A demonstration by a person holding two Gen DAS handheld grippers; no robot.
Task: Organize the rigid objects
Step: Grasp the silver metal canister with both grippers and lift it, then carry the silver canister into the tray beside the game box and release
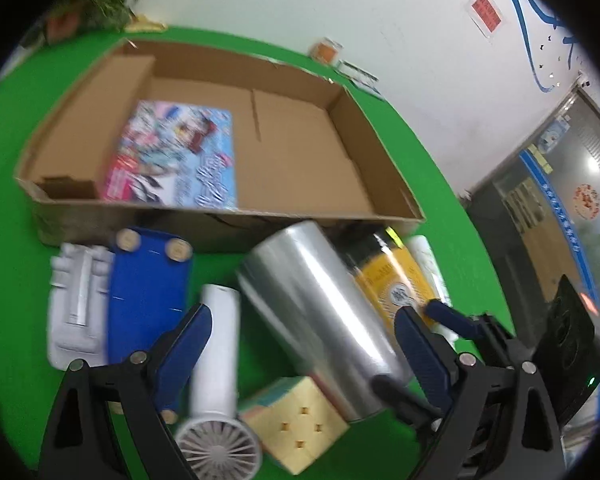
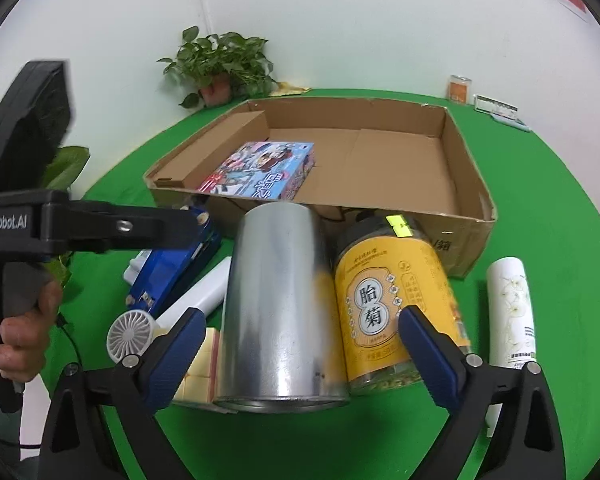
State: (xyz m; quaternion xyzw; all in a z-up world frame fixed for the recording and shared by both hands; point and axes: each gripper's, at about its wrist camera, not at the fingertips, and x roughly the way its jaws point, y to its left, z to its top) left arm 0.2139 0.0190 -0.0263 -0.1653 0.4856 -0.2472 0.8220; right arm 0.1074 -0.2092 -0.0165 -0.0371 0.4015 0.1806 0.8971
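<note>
**Colours on the green table**

The table cover is bright green. The cardboard box is plain brown, and the flat pack in it carries a busy print of blue, pink and red. The metal can is bare silver. The jar wears a yellow label with dark characters on a pale oval. The bottle is white with a faint, perhaps floral, pattern. The fan is white, the cube pale yellow, and the gripper pads blue.
</note>
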